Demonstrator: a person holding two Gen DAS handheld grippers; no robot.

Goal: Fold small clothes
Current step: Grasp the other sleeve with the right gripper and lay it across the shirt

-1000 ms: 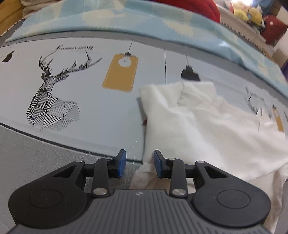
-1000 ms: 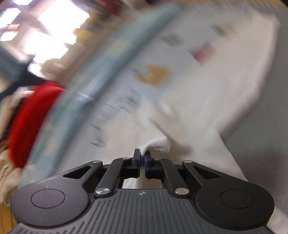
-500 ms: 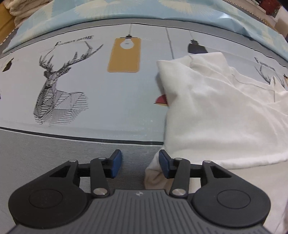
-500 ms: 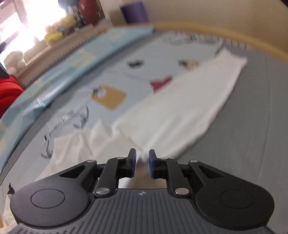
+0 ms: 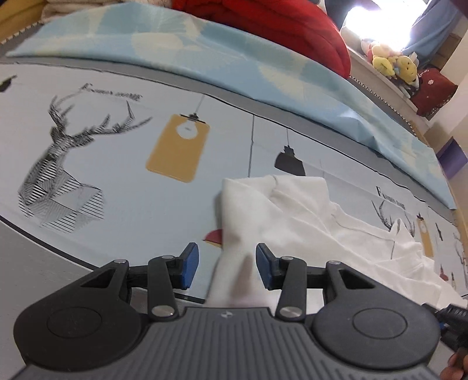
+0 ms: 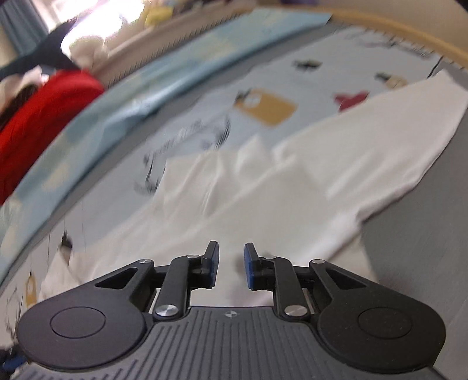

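A white garment [image 5: 292, 222] lies partly folded on the printed bedsheet [image 5: 87, 175]. My left gripper [image 5: 227, 267] hovers over its near left edge. Its jaws are closing, and a ridge of the cloth runs up between the blue pads [image 5: 190, 267] without either pad pressing on it. In the blurred right wrist view the same white garment [image 6: 336, 175] stretches away to the right. My right gripper [image 6: 231, 263] sits low over its near part, jaws opening with a narrow gap. White cloth shows below that gap, and nothing is pinched.
A light blue blanket [image 5: 204, 49] and a red cushion [image 5: 278, 26] lie along the far side of the bed. Plush toys [image 5: 392, 62] sit on a ledge at the back right. A grey mat [image 5: 29, 263] borders the sheet near me. A fingertip [image 5: 456, 368] shows at the lower right.
My right gripper was shut on a corner of the white cloth; it has let go, opened and sunk towards the garment, which now lies flat. My left gripper's jaws have widened.
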